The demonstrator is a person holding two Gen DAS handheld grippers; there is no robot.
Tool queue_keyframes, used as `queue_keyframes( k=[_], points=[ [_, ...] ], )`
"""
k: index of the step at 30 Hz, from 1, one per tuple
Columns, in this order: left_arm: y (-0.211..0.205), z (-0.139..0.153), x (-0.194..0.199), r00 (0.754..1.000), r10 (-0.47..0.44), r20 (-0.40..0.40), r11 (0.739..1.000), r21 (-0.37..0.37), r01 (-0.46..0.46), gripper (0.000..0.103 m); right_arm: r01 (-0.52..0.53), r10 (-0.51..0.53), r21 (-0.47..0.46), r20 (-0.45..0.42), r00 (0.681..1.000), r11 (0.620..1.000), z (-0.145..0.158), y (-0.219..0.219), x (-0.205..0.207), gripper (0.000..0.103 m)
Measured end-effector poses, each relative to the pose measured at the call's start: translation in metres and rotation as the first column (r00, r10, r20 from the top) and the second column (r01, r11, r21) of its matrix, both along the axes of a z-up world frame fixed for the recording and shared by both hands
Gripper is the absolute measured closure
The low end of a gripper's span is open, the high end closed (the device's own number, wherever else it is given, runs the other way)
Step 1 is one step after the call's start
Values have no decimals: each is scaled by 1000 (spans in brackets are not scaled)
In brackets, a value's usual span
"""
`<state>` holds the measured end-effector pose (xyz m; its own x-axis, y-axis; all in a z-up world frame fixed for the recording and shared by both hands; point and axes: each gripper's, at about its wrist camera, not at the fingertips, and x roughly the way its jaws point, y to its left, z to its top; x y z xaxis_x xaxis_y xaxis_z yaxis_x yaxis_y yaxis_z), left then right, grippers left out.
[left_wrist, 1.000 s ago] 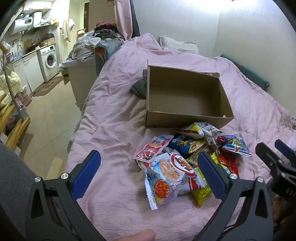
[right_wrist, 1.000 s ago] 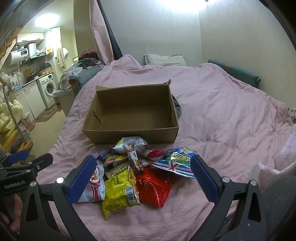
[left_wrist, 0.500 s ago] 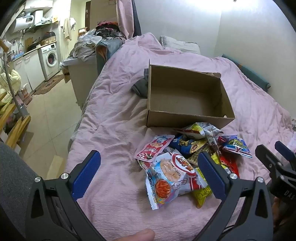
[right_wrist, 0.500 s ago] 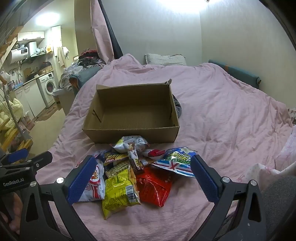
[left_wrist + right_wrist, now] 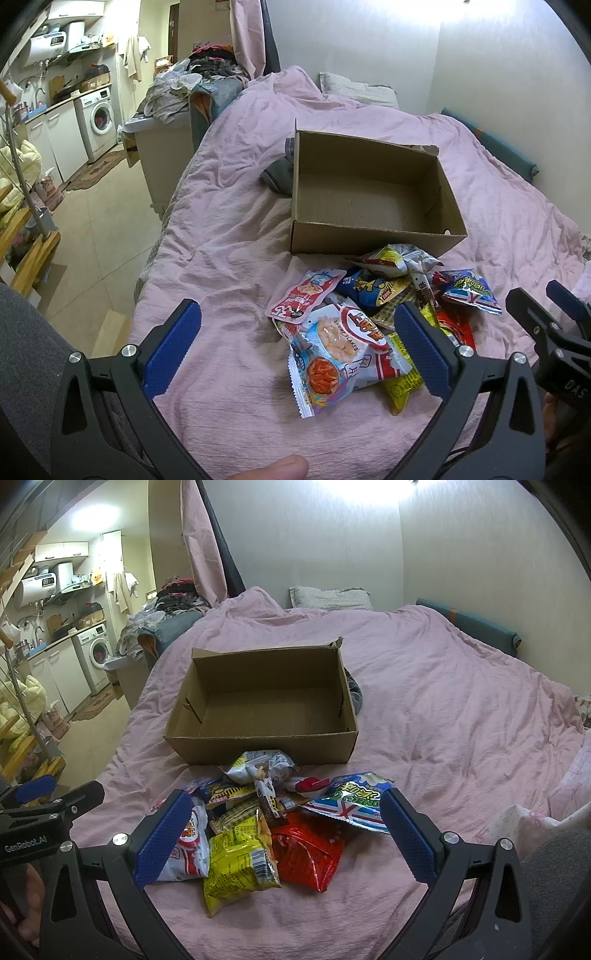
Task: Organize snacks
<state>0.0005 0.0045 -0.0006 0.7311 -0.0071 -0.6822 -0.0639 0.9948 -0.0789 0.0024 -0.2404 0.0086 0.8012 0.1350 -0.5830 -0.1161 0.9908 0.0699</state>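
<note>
An empty cardboard box sits on the pink bedspread. Just in front of it lies a heap of snack packets: a white shrimp-flakes bag, a pink pouch, a yellow bag, a red bag and a blue-and-white bag. My left gripper hovers open above the heap's left side, nothing between its blue pads. My right gripper is open over the heap's near side, also holding nothing. Each gripper shows at the edge of the other's view.
The bed stretches right and back to a pillow. A dark cloth lies behind the box. Left of the bed are a floor, a washing machine and a clothes-covered cabinet.
Both grippers have drifted slightly; the box and snacks sit a little lower in the views. Nothing was gripped or moved.
</note>
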Motion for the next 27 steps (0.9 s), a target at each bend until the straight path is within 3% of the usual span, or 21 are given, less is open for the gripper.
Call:
queue_keyframes(
  k=[27],
  points=[
    [-1,-2,0,1000,1,-2,1000,-3,-1,0,4,-4,0,-19,1000,1000,-9,1,3,0]
  ],
)
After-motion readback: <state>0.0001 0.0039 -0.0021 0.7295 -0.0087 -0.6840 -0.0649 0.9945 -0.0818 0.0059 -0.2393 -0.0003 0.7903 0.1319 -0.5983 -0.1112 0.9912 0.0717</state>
